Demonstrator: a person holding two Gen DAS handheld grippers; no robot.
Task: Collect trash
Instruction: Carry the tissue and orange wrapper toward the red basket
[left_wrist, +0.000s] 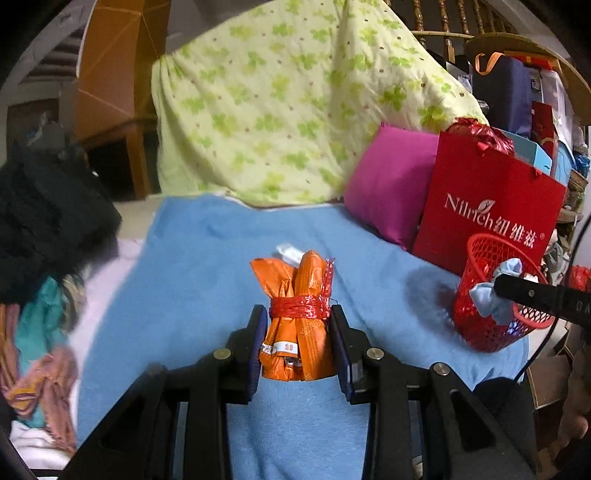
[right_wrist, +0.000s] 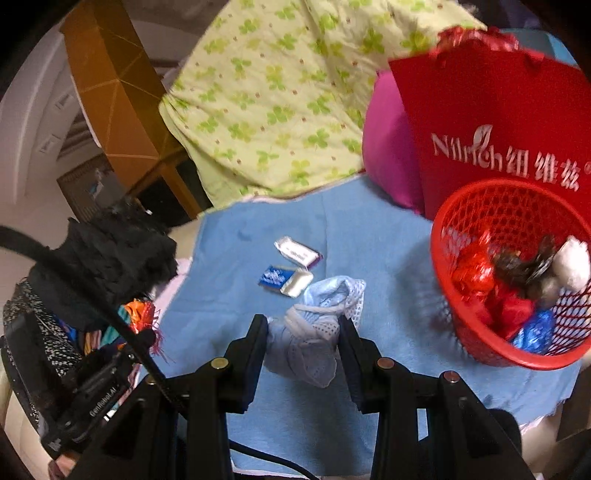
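My left gripper (left_wrist: 298, 317) is shut on an orange wrapper bundle (left_wrist: 298, 295) tied with red plastic, held above the blue cloth (left_wrist: 207, 266). My right gripper (right_wrist: 303, 328) is shut on a crumpled light-blue mesh rag (right_wrist: 314, 325), left of the red mesh basket (right_wrist: 480, 206). In the left wrist view the right gripper and rag (left_wrist: 495, 295) are at the basket's rim (left_wrist: 480, 240). The basket holds red, blue, dark and white scraps. A silver wrapper (right_wrist: 297, 251) and a blue-and-silver wrapper (right_wrist: 284, 278) lie on the cloth.
A red Nilrich paper bag (right_wrist: 498, 122) and a magenta cushion (right_wrist: 388, 147) stand behind the basket. A green-patterned quilt (left_wrist: 288, 96) is piled at the back. Dark and colourful clothes (left_wrist: 44, 229) lie at the left edge.
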